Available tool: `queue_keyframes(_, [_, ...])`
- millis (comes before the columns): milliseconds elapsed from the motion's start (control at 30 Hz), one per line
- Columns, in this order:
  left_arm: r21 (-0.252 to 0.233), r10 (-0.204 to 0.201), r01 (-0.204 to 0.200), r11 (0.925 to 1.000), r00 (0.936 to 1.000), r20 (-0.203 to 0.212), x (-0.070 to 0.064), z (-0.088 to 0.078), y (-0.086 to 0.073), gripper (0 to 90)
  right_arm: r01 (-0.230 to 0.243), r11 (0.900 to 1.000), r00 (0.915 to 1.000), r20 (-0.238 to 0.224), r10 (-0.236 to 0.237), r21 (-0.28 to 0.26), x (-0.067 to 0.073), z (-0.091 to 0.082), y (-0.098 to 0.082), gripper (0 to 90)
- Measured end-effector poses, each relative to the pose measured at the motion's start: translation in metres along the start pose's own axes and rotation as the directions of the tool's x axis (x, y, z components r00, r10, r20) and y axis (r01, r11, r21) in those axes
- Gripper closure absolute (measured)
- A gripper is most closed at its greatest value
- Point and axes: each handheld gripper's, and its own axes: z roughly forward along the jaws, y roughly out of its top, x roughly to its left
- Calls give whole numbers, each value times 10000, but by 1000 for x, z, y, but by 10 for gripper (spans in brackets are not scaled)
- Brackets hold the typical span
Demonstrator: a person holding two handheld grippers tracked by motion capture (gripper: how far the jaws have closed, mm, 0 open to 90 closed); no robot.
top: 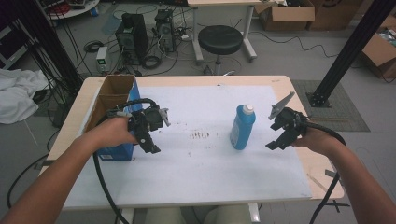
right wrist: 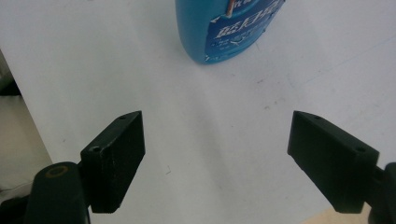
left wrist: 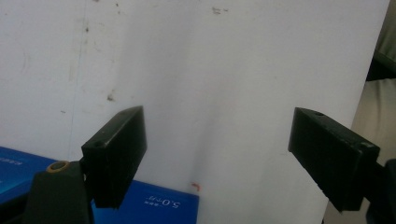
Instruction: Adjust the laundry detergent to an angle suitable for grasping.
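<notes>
In the high view, an open cardboard box with blue printed sides stands at the left edge of the white table sheet. The left gripper hangs just beside it, jaws wide apart and holding nothing. The left gripper view adds what the high view lacks: the box's glossy blue face with small white print that seems to read "5.0", seen inverted, and grey scuffs on the matte sheet. Mid-table lies a patch of brownish specks. Right of it stands a blue plastic bottle with a white cap, upright on the sheet. The right gripper view shows its rounded base and label in white characters. The right gripper sits near the bottle, apart from it, jaws spread wide and empty.
</notes>
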Motion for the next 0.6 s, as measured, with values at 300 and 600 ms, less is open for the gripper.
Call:
queue_keyframes(300, [-98, -44, 45, 9999, 10000, 49, 0, 3, 0, 200, -470, 9977, 9988, 116, 476, -479, 9, 10, -9, 182])
queue_keyframes(600, [-182, -54, 56, 9998, 9999, 97, 0, 10, 2, 200, -1310, 9781, 9884, 548, 1415, -1618, 23, 25, -18, 176])
